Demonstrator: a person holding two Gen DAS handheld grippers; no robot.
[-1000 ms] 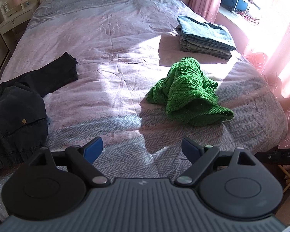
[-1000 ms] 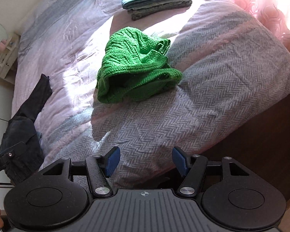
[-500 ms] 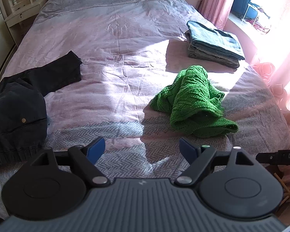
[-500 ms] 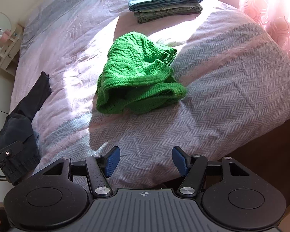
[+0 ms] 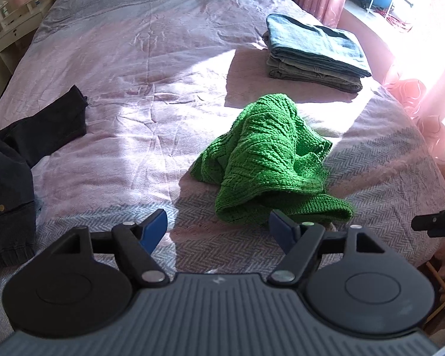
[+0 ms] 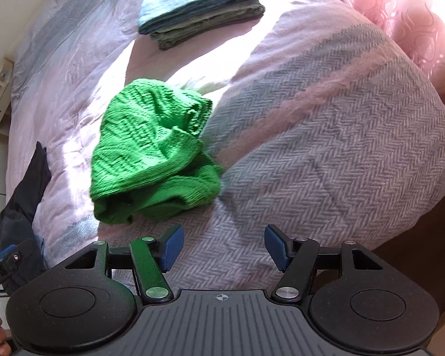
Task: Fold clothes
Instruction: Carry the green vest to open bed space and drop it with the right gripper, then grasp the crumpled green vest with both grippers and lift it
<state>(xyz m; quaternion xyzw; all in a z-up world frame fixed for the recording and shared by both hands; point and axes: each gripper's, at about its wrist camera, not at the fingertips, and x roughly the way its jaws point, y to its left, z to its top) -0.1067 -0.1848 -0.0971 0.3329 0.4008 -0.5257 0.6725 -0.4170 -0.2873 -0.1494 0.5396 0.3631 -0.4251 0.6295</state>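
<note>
The green sweater (image 5: 270,160) lies crumpled near the bed's (image 5: 151,68) near edge, right of centre. Chunky knit: soft, floppy, stretchy, probably not slippery. Best pinched at the near ribbed hem. Left gripper (image 5: 216,228), jaws just narrowed a little, and right gripper (image 6: 222,247) both gape empty.

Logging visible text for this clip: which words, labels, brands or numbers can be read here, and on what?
".AI", seen upside down after blurred letters I cannot make out, on the other black handheld gripper at the right wrist view's left edge.
Small emblems on each ribbed grey gripper body: symbols, no letters.
Nothing readable elsewhere.
</note>
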